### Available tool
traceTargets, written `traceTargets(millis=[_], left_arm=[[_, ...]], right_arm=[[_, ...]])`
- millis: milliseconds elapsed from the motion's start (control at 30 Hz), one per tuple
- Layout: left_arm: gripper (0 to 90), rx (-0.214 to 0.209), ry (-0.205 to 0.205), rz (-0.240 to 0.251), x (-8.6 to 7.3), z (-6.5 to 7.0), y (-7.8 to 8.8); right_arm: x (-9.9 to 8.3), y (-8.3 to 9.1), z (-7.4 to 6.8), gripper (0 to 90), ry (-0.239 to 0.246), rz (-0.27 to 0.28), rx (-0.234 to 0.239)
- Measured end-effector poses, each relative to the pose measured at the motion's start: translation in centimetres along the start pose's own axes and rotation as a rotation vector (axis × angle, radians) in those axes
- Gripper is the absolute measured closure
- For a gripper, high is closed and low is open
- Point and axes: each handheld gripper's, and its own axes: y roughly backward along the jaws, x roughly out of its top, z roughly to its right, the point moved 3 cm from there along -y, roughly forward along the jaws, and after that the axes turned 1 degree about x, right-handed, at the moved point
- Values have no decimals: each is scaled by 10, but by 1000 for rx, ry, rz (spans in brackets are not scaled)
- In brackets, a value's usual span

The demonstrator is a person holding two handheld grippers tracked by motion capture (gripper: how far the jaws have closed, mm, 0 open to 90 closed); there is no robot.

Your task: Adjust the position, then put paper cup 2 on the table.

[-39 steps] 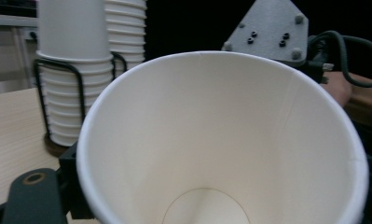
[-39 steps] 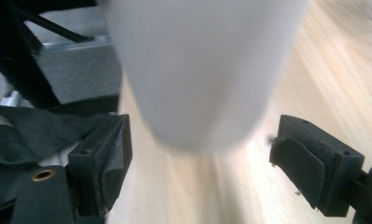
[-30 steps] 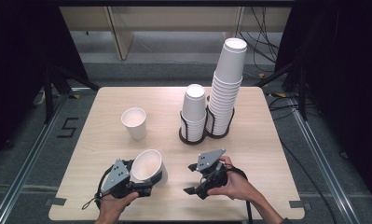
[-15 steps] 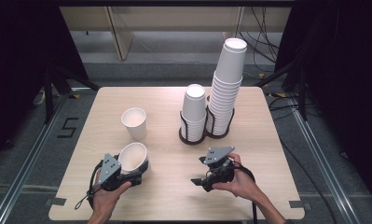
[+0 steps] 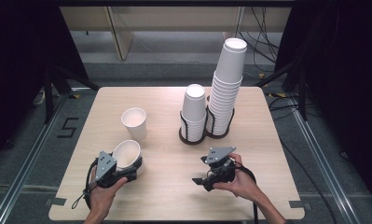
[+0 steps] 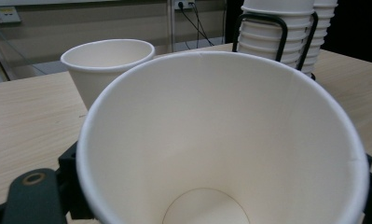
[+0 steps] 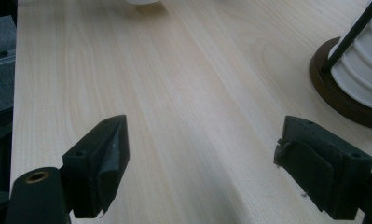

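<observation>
Floor marking (image 5: 68, 127): "5"

High view: fixed above the table's (image 5: 174, 186) near edge, looking forward and down over its whole top. Left gripper view: low, very close to a held cup (image 6: 221, 140), facing the far edge. Right gripper view: low, along the tabletop. All share the cup rack (image 5: 193, 135).

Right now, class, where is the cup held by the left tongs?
In the high view, the held cup sits near the table's front left, just in front of the standing cup.
</observation>
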Motion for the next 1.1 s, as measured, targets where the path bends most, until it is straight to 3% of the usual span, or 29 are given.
traceTargets(millis=[267, 367, 567, 933, 1100], left_arm=[[156, 33, 9, -6, -2, -10, -5], [155, 36, 5, -11, -2, -12, -8], [154, 51, -5, -14, -1, -18, -16], [154, 113, -9, -4, 1, -45, -33], [153, 114, -24, -38, -3, -45, -36]], right_arm=[[-3, 1, 4, 172, -16, -2, -23], [-4, 2, 5, 172, -42, -9, -36], [-5, 4, 6, 172, -39, -8, -38], [-9, 2, 10, 173, -39, -20, -44], [-9, 3, 10, 174, -52, -16, -47]])
